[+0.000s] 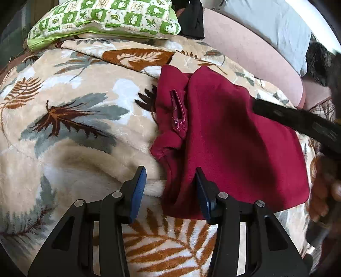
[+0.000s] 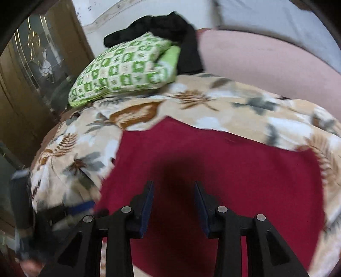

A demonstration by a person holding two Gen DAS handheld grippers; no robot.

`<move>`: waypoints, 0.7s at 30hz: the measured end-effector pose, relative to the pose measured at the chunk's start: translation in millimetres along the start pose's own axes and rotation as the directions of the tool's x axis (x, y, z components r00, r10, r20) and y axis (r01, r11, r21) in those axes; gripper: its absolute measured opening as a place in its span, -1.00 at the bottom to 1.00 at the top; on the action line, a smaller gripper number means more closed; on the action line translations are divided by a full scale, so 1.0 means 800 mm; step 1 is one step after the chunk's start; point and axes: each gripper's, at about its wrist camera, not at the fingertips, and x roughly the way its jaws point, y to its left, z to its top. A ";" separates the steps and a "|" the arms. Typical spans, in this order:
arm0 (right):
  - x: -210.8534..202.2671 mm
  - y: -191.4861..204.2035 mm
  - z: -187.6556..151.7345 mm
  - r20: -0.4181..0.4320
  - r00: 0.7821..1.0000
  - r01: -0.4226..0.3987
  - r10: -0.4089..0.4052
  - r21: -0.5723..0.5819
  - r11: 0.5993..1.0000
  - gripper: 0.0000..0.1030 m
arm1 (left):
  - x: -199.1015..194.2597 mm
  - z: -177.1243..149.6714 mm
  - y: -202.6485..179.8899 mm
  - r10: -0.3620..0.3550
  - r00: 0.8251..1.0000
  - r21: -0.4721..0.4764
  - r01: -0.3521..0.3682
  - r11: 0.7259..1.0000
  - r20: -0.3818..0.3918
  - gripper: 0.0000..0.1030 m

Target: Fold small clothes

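A dark red small garment (image 1: 230,136) lies spread on a leaf-patterned blanket (image 1: 74,110), with a bunched sleeve and a glittery patch (image 1: 179,113) at its left side. My left gripper (image 1: 170,181) stands open at the garment's near left corner. Its right finger is over the red cloth and its left finger over the blanket, and the cloth's edge lies loose between them. In the right wrist view, which is blurred, my right gripper (image 2: 173,189) hangs open above the middle of the garment (image 2: 245,170), with nothing between its pads. A blurred black tool part (image 1: 298,123) crosses the garment's right side.
A green checked pillow (image 1: 102,19) lies at the blanket's far end with a black cloth (image 1: 191,19) beside it. A pink sheet (image 1: 245,53) and a grey pillow (image 1: 272,25) are at the far right. A wooden door with glass (image 2: 32,74) stands on the left. A person's hand (image 1: 335,188) is at the right edge.
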 end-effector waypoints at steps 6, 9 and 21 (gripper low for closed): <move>0.056 0.033 0.033 -0.036 0.994 -0.099 0.099 0.010 0.995 -0.29 | -0.022 -0.002 0.022 -0.024 0.999 -0.054 0.025 0.998 0.031 0.12; 0.082 0.046 0.049 -0.076 0.988 -0.130 0.133 0.048 0.990 -0.29 | -0.019 0.000 0.025 -0.028 0.999 -0.049 0.029 0.998 0.020 0.12; 0.122 0.079 0.052 -0.136 0.988 -0.079 0.073 -0.041 0.996 -0.87 | 0.002 0.006 0.028 -0.055 0.998 -0.076 0.054 0.996 -0.015 0.13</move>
